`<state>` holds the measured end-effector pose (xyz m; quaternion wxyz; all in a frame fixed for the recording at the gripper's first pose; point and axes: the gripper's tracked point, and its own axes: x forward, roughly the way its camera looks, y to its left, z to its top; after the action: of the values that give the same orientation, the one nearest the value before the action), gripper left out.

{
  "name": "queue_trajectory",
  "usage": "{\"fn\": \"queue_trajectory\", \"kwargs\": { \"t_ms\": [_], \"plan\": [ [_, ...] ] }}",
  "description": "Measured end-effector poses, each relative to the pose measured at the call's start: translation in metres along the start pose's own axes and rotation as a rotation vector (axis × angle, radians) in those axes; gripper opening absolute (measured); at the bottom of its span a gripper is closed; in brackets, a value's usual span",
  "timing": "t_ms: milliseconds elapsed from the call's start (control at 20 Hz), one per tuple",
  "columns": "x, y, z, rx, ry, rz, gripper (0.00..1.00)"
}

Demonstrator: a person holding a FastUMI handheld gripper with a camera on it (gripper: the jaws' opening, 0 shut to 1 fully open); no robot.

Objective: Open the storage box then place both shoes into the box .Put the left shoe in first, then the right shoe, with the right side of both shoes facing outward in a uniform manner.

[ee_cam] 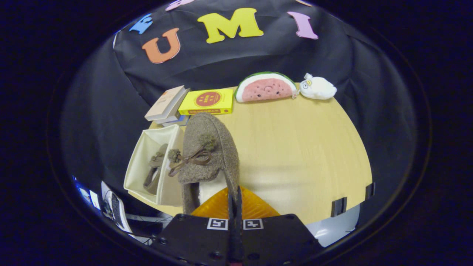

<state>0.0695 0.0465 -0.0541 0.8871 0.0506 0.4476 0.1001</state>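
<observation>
The hand-held gripper (235, 195) has its fingers drawn nearly together, pinching the edge of a brown woollen shoe (207, 151) at its collar, so the shoe hangs lifted just ahead of the fingers with its toe pointing away. A brown lace bow with small pompoms sits on its top. Just beside this shoe, on the side of the books, stands the open cream storage box (142, 162) on the counter (295, 147); a second brown shoe (155, 170) already lies inside it. Beyond the box lie a stack of books (168, 105) and a yellow book (207, 101). Well apart from the box, at the counter's far edge, rest a watermelon plush (265, 87) and a white plush (317, 88).
</observation>
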Motion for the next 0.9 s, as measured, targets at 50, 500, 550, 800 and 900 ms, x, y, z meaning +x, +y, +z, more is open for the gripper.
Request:
{"fn": "queue_trajectory", "kwargs": {
  "t_ms": [50,500,550,800,900],
  "plan": [
    [-0.001,0.011,0.001,-0.01,-0.002,0.006,0.0],
    [0.014,0.127,0.021,-0.04,-0.002,0.034,0.0],
    [0.018,0.139,0.024,-0.047,-0.003,0.039,0.0],
    [0.052,0.195,0.028,-0.047,0.011,0.083,0.0],
    [0.071,0.211,0.023,-0.06,0.031,0.089,0.0]
  ]
}}
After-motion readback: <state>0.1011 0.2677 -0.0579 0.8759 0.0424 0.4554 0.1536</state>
